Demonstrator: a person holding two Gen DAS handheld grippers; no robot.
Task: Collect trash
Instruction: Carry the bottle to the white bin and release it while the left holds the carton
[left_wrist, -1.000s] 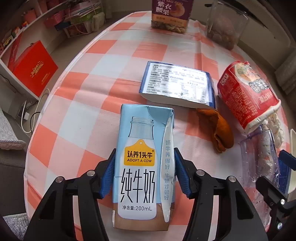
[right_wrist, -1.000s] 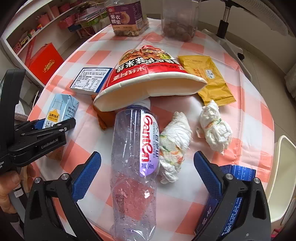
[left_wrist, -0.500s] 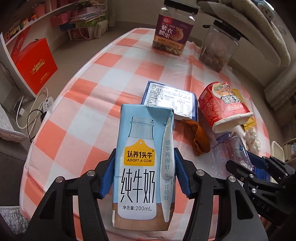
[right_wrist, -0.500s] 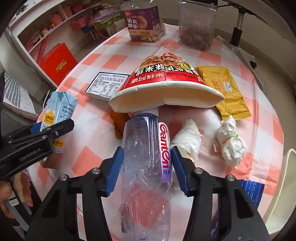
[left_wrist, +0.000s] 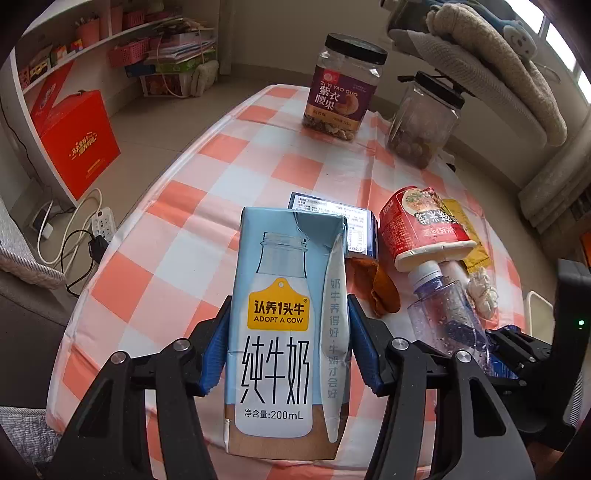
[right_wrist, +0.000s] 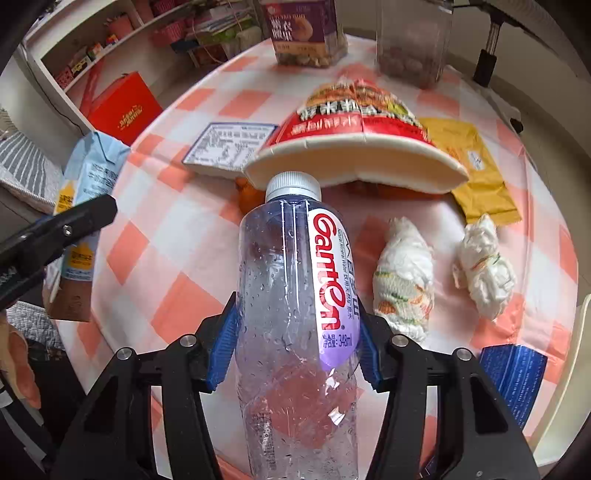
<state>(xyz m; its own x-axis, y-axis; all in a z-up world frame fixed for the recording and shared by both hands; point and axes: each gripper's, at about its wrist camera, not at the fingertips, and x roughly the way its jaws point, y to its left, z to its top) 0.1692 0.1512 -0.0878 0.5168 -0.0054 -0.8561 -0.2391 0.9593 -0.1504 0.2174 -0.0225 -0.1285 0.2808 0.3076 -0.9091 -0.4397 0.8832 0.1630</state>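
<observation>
The left gripper (left_wrist: 287, 343) clamps a pale blue milk carton (left_wrist: 286, 332) marked "ADOPT A COW" and "200mL", held clear above the worktop (left_wrist: 184, 236). The right gripper (right_wrist: 295, 339), whose jaws have just closed, grips a clear plastic bottle (right_wrist: 295, 314) labelled "Ganten", its white cap pointing toward a tipped red instant-noodle cup (right_wrist: 354, 140). An orange-and-white checked cloth covers the round worktop, where two crumpled tissues (right_wrist: 404, 280), a yellow sachet (right_wrist: 476, 173), a flat box (right_wrist: 229, 147) printed with small text and a blue packet (right_wrist: 513, 373) lie. At the far edge stand a nut jar (left_wrist: 341, 85) reading "ZI YI YAO GUO" and a clear jar (left_wrist: 424, 118). Beyond, shelves (left_wrist: 92, 48), a red box (left_wrist: 77, 140) and a floor power strip (left_wrist: 103, 225).
</observation>
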